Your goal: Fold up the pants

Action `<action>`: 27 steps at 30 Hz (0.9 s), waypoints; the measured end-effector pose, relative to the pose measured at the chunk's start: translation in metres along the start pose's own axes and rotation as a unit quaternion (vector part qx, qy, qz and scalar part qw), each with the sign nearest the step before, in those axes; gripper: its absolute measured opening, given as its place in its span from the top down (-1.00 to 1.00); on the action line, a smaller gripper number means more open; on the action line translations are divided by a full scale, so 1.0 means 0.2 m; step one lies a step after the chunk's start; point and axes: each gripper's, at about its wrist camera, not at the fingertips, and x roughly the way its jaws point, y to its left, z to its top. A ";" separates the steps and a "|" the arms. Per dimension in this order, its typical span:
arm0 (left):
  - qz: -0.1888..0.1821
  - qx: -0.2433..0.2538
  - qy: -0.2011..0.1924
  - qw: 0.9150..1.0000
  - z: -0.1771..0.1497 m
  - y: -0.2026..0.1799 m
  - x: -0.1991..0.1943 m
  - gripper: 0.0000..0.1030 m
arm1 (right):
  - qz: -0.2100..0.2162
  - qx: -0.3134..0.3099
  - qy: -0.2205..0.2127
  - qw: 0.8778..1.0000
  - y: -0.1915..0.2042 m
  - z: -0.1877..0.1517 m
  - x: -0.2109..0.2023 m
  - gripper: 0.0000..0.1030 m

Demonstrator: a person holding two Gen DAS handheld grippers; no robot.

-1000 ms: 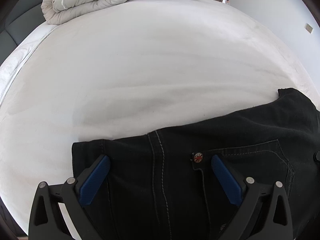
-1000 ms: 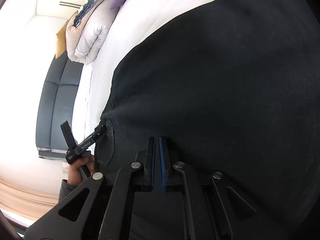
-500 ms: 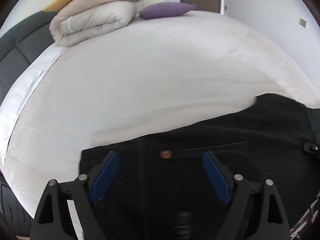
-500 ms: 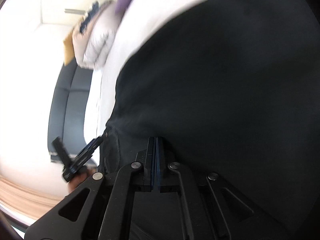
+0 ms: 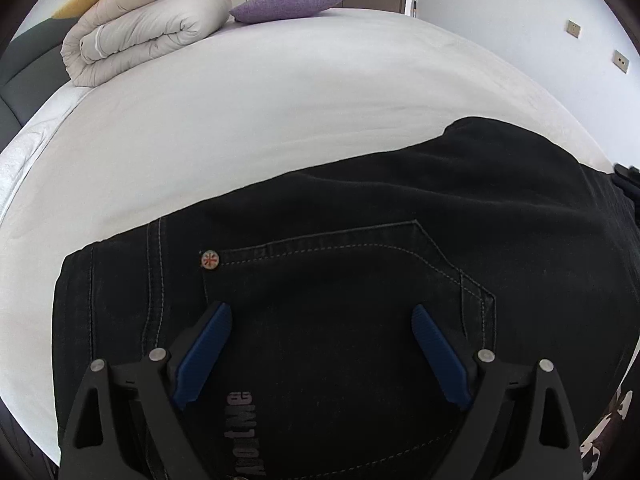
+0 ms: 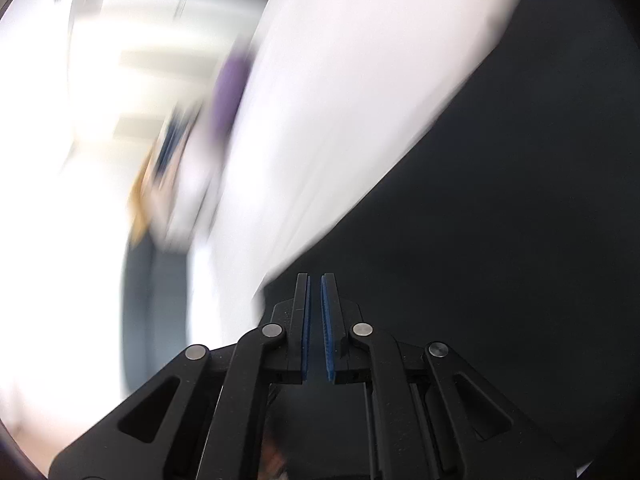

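Black jeans [image 5: 360, 280] lie on a white bed [image 5: 280, 112], back pocket and a small metal rivet [image 5: 209, 259] facing up. My left gripper [image 5: 320, 316] is open, its blue pads spread wide just above the pocket, holding nothing. In the blurred right wrist view the black fabric [image 6: 500, 220] fills the right side. My right gripper [image 6: 316, 284] has its pads nearly together with a narrow gap, and I see no cloth between them.
A rolled beige duvet [image 5: 144, 36] and a purple pillow [image 5: 284, 6] sit at the bed's far end. A dark headboard [image 5: 16, 68] is at the left, a white wall with sockets [image 5: 576, 28] at the right. The right wrist view is smeared.
My left gripper has drawn back and shifted right over the pocket, staying open. My right gripper has swung fast, its pads have parted slightly, and more white bed now shows.
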 end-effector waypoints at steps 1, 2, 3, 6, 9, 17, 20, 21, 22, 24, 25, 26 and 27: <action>0.005 -0.001 0.000 1.000 0.00 -0.01 0.00 -0.82 | 0.027 -0.003 0.047 0.999 0.04 -0.06 0.17 0.86; 0.009 -0.002 -0.001 1.000 0.00 -0.02 0.00 -0.82 | 0.033 -0.005 0.072 0.997 0.06 -0.11 0.28 0.86; 0.013 0.000 -0.002 1.000 -0.01 -0.03 -0.01 -0.82 | 0.030 -0.008 0.093 0.995 0.06 -0.16 0.40 0.86; 0.012 0.008 -0.005 1.000 -0.04 -0.02 -0.03 -0.83 | 0.017 0.029 0.104 0.994 -0.09 -0.24 0.53 1.00; 0.008 0.009 -0.008 1.000 -0.06 -0.01 -0.03 -0.83 | 0.019 0.007 0.052 0.998 -0.11 -0.23 0.43 1.00; 0.007 0.005 -0.014 1.000 -0.12 -0.02 -0.06 -0.82 | 0.009 0.087 -0.195 0.977 -0.50 -0.02 -0.47 1.00; 0.006 0.003 -0.012 1.000 -0.11 0.00 -0.06 -0.82 | -0.038 0.095 -0.284 0.953 -0.54 -0.05 -0.77 1.00; 0.007 0.002 -0.011 1.000 -0.10 0.01 -0.06 -0.81 | -0.051 0.103 -0.303 0.946 -0.54 -0.06 -0.84 1.00; 0.012 0.004 -0.009 1.000 -0.09 0.01 -0.07 -0.81 | -0.063 0.108 -0.325 0.937 -0.54 -0.09 -0.91 1.00; 0.025 0.005 -0.004 1.000 -0.05 0.02 -0.09 -0.69 | -0.101 0.127 -0.360 0.919 -0.51 -0.15 -1.02 0.86; 0.024 0.001 -0.006 1.000 -0.04 0.00 -0.13 -0.64 | -0.096 0.133 -0.367 0.916 -0.49 -0.18 -1.03 0.86; 0.013 -0.008 -0.015 1.000 -0.02 -0.01 -0.17 -0.62 | -0.080 0.123 -0.361 0.921 -0.43 -0.20 -1.00 0.86; 0.001 -0.014 -0.026 1.000 0.00 -0.02 -0.20 -0.62 | -0.072 0.106 -0.345 0.930 -0.37 -0.20 -0.93 0.86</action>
